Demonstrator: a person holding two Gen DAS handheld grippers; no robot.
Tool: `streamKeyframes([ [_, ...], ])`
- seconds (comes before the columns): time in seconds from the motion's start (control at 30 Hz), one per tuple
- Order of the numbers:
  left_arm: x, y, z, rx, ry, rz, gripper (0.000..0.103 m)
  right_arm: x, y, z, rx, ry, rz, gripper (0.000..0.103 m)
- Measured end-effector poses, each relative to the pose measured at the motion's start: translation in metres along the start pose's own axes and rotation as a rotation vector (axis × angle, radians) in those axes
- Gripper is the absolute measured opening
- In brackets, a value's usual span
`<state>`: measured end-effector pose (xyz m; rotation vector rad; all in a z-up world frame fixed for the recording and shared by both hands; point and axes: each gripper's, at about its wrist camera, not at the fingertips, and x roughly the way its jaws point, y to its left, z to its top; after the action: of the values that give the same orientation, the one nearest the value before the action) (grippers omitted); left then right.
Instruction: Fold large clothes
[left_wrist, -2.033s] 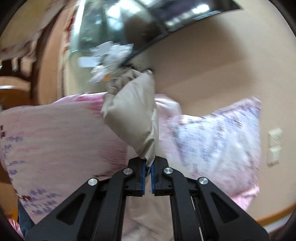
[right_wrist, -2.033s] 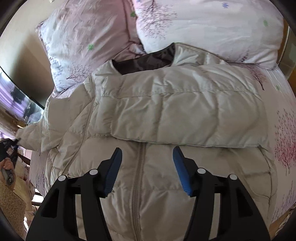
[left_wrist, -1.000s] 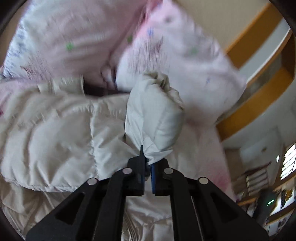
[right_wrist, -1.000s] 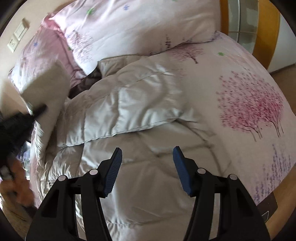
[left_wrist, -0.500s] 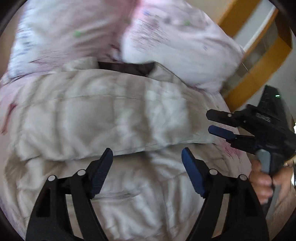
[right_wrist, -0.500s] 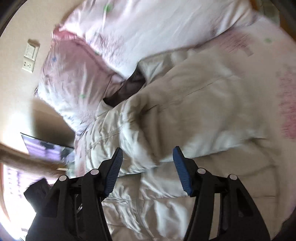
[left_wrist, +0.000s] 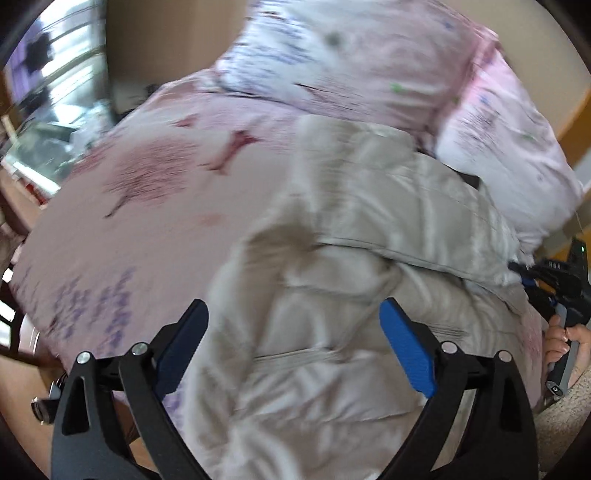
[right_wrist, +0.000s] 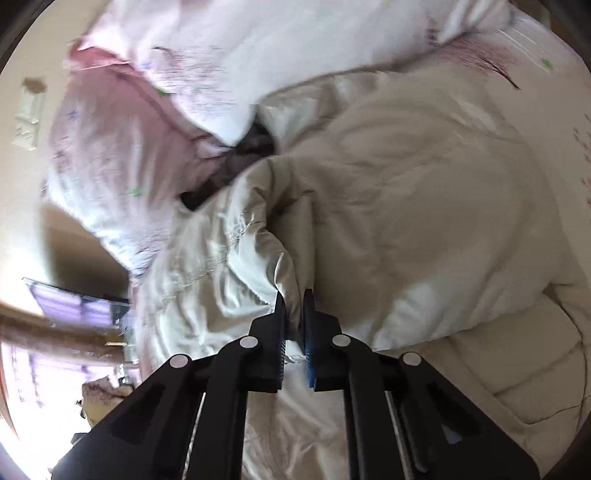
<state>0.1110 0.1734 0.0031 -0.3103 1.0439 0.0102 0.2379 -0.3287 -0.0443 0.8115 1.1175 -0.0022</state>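
the cream puffer jacket (left_wrist: 362, 280) lies spread on the bed (left_wrist: 155, 206) just ahead of both grippers, its collar up by the pillows (right_wrist: 207, 55). the right gripper (right_wrist: 294, 314) is clenched on a fold of the jacket's fabric, while the left gripper (left_wrist: 295, 354) is opening wide above the hem, nothing between its pads. the step looks like folding a side panel inward; next, the right must carry its pinch across the body.

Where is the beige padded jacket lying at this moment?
The beige padded jacket lies spread on the pink floral bedsheet, its dark-lined collar against the pink floral pillows. In the right wrist view, the right tool pinches a fold.
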Motion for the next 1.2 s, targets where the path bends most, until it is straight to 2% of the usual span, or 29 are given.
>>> streamKeyframes([
  [0.13,-0.012,0.014,-0.010,0.027,-0.087,0.078,0.094,0.022,-0.008,-0.005,-0.003,0.038,-0.094,0.010],
  [0.23,-0.013,0.014,-0.016,0.066,-0.084,0.120,0.094,0.022,-0.006,-0.003,-0.007,0.056,-0.111,0.013],
  [0.3,-0.010,0.020,-0.019,0.081,-0.037,0.140,0.094,0.011,-0.003,-0.003,-0.023,0.056,-0.106,0.022],
  [0.37,-0.006,0.028,-0.022,0.064,0.009,0.135,0.094,-0.011,-0.004,-0.007,-0.070,0.031,-0.104,0.041],
  [0.4,-0.004,0.031,-0.025,0.054,0.023,0.129,0.094,-0.020,-0.004,-0.008,-0.088,0.017,-0.101,0.047],
  [0.43,-0.002,0.035,-0.026,0.040,0.039,0.119,0.094,-0.036,-0.010,-0.012,-0.110,0.004,-0.095,0.058],
  [0.47,-0.002,0.041,-0.029,0.024,0.050,0.104,0.094,-0.044,-0.013,-0.012,-0.116,-0.002,-0.089,0.064],
  [0.53,-0.002,0.049,-0.033,0.006,0.065,0.088,0.094,-0.064,-0.031,-0.017,-0.117,-0.007,-0.072,0.068],
  [0.7,-0.001,0.066,-0.039,-0.004,0.117,0.019,0.094,-0.107,-0.111,-0.031,-0.020,0.076,-0.089,0.070],
  [0.83,0.001,0.073,-0.038,0.010,0.153,-0.061,0.094,-0.125,-0.178,-0.046,0.114,0.154,-0.070,0.070],
  [0.9,0.006,0.076,-0.039,0.009,0.186,-0.099,0.093,-0.125,-0.199,-0.053,0.156,0.193,-0.061,0.070],
  [1.13,0.025,0.084,-0.048,-0.005,0.319,-0.165,0.078,-0.114,-0.230,-0.078,0.184,0.316,-0.032,0.070],
  [1.2,0.027,0.085,-0.053,-0.007,0.334,-0.180,0.077,-0.113,-0.233,-0.082,0.188,0.334,-0.001,0.069],
])
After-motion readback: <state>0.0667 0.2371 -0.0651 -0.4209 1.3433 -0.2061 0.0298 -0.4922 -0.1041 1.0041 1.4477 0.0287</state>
